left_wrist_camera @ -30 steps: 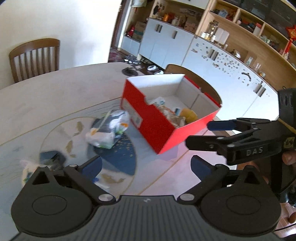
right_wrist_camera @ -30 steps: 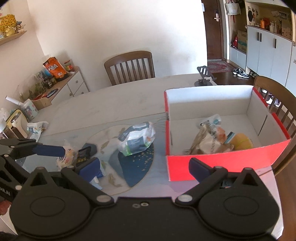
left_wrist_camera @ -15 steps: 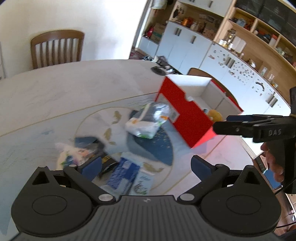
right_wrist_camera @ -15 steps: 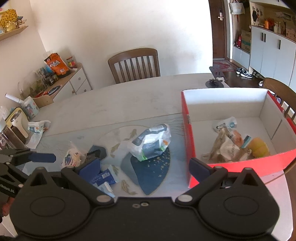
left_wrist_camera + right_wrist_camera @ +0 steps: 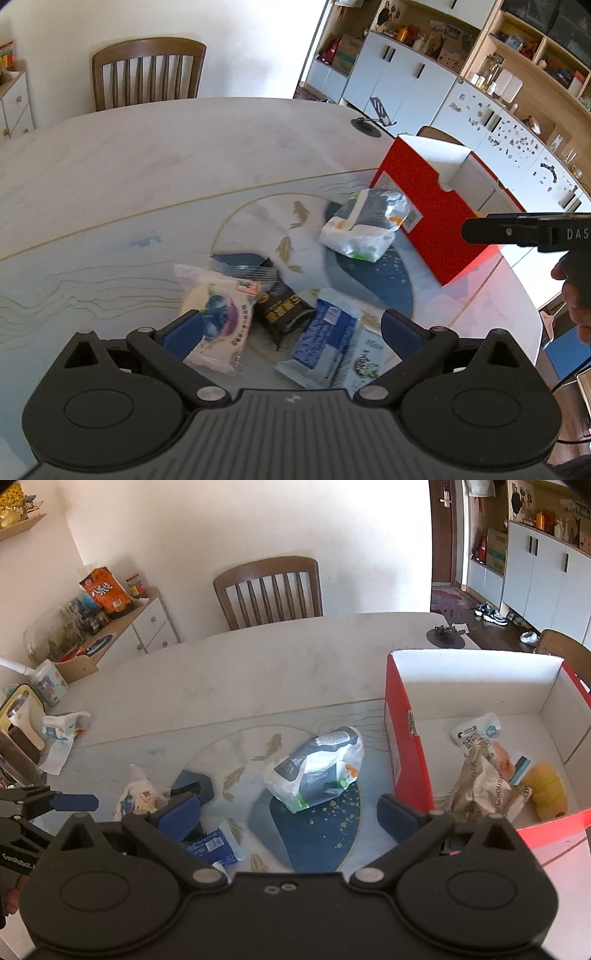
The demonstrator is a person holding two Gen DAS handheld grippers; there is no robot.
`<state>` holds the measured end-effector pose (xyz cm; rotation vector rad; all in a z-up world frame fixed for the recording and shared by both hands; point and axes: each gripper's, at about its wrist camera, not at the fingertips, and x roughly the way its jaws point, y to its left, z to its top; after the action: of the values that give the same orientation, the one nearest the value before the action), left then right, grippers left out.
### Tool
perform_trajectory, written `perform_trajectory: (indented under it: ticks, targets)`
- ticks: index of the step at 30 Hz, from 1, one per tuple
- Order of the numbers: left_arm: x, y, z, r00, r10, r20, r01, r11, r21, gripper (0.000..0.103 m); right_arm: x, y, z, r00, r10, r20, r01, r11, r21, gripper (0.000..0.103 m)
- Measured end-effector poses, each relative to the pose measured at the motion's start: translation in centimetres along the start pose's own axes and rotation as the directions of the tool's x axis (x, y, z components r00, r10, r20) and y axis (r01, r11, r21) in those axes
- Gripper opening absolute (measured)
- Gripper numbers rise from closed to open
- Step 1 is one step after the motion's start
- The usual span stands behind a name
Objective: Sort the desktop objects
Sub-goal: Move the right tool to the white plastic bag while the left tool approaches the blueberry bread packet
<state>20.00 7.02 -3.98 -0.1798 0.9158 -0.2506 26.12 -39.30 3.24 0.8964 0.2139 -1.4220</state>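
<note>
Directly below the left gripper [image 5: 291,326], spread wide and empty, lie a white bun packet [image 5: 218,314], a black sachet [image 5: 282,308] and a blue pack [image 5: 325,341], all well apart from the red box [image 5: 428,214]. Beside that box rests a clear bag [image 5: 316,766], ahead of the right gripper [image 5: 288,812], likewise wide and empty.

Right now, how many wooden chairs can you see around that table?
2. One slat-backed chair stands at the far side of the table. The curved back of a second chair shows behind the red box. Others may be out of view.
</note>
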Motion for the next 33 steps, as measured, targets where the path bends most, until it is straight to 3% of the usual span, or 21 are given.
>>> perform_trajectory:
  ticks: [16, 22, 33]
  targets:
    - [3.2, 3.1, 0.0, 0.999, 0.012, -0.052, -0.011, 1.000, 0.026, 0.103, 5.5, 1.0, 2.5, 0.994, -0.064, -0.092, 0.070, 0.995, 0.064, 0.102]
    - [4.0, 3.6, 0.0, 0.998, 0.011, -0.061, -0.008, 0.999, 0.048, 0.103, 7.6, 1.3, 3.7, 0.986, -0.117, -0.117, 0.125, 0.991, 0.058, 0.102]
    - [5.3, 4.0, 0.0, 0.996, 0.017, -0.088, -0.009, 0.996, 0.089, 0.103, 11.7, -0.1, 4.8, 0.965, -0.181, -0.189, 0.213, 0.962, 0.168, 0.100]
